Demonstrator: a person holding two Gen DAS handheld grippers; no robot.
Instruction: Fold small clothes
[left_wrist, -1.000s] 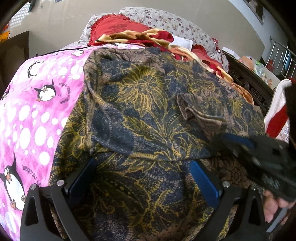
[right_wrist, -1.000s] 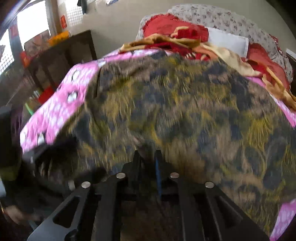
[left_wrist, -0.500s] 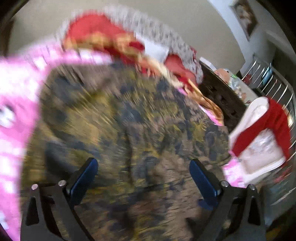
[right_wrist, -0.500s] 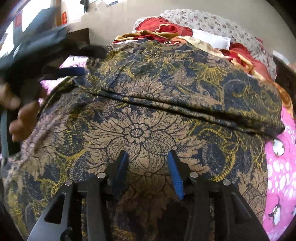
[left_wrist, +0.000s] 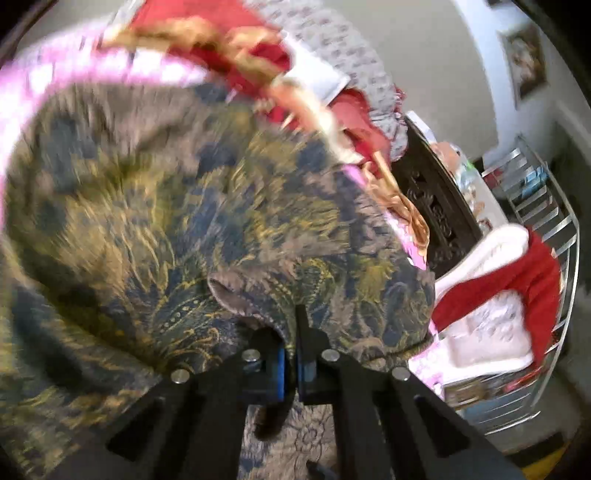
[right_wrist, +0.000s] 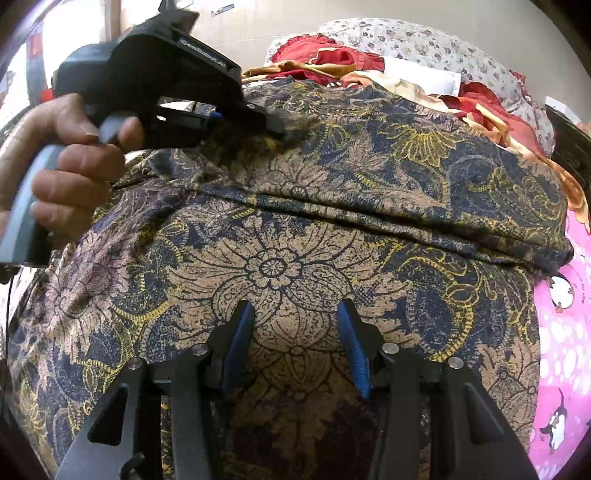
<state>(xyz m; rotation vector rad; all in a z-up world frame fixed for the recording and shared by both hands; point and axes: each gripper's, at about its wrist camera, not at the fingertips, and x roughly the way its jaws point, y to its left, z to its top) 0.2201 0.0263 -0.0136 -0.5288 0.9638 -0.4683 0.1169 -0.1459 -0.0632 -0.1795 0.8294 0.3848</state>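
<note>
I see the patterned garment (right_wrist: 295, 229) spread over most of the bed, on the penguin blanket (right_wrist: 561, 332), which shows along the bed's right edge. Behind it, at the head of the bed, lies a heap of cloths (right_wrist: 332, 62) with a pillow (right_wrist: 417, 40) behind that. My left gripper (right_wrist: 277, 131) sits at the garment's far left part, my right gripper (right_wrist: 295, 343) over its near edge.

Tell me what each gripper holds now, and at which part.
The left gripper is shut on a folded edge of the brown, navy and yellow floral-print cloth. The right gripper holds nothing; its open jaws stand over the cloth.
</note>
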